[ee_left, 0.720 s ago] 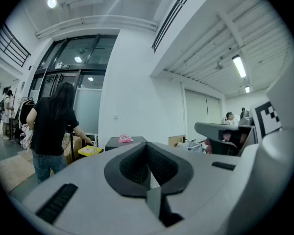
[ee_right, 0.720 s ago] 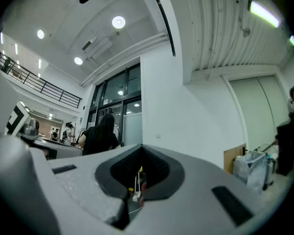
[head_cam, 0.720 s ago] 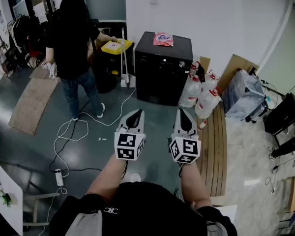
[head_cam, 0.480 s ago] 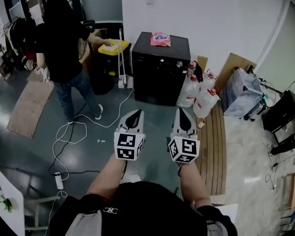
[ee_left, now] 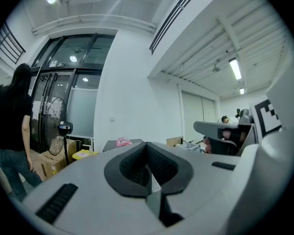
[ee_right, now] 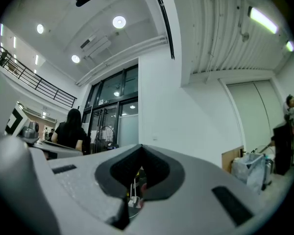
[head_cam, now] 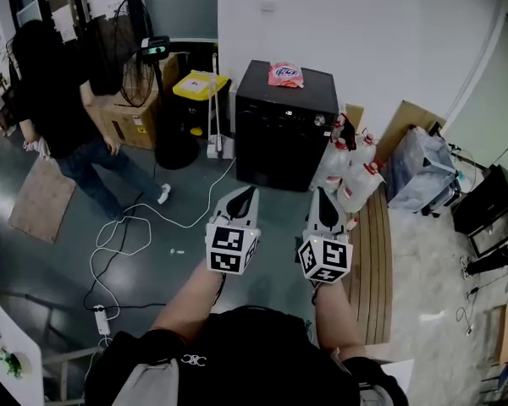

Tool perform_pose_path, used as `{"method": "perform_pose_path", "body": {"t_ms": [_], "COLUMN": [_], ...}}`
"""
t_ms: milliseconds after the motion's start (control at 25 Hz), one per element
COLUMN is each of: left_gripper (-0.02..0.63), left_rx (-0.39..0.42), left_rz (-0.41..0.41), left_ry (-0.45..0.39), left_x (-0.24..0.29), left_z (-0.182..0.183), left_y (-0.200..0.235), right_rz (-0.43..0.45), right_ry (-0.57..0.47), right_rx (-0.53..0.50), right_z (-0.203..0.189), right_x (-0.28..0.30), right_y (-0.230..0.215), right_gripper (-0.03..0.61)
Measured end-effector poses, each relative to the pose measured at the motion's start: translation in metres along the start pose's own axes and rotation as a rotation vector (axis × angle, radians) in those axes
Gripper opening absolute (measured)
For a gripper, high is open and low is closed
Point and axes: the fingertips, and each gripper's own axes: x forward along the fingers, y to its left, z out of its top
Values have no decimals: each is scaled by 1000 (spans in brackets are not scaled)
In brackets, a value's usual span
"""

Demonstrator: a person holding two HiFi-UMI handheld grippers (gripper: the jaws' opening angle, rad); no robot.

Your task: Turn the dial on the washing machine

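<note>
The black washing machine (head_cam: 279, 138) stands against the white wall, a couple of steps ahead of me. Its small silver dial (head_cam: 319, 120) sits at the top right of the front panel. A pink packet (head_cam: 285, 74) lies on its lid. My left gripper (head_cam: 247, 194) and right gripper (head_cam: 323, 196) are held side by side at waist height, well short of the machine and pointing toward it. Both are shut with nothing in them. In the left gripper view the left gripper (ee_left: 148, 148) has its jaws pressed together, and the right gripper (ee_right: 139, 151) looks the same in the right gripper view.
A person in black (head_cam: 55, 108) walks at the left near a floor mat (head_cam: 42, 197). A yellow-lidded bin (head_cam: 199, 84) and a mop stand left of the machine. Water jugs (head_cam: 353, 169) and wooden boards (head_cam: 374, 244) lie to its right. White cables (head_cam: 131, 222) trail over the floor.
The person in black has walked from beside the bin to the far left. Both grippers stay shut and have shifted slightly right in the view.
</note>
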Motion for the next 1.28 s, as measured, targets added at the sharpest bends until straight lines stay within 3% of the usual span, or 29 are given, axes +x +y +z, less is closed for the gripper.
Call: {"method": "perform_pose_path", "body": {"t_ms": [680,1280], "left_gripper": [-5,-5], "left_rx": [-6,16], "left_rz": [42,91], "left_ry": [4,2], "left_x": [60,245], "left_z": [-12,-7], "left_y": [61,84], "right_rz": [39,91], "right_ry": [15,-4], "right_rx": [-6,-20], "right_z": [-32,-58], "right_x": [82,243], "right_y": [4,-94], "right_gripper": [-2,-2]}}
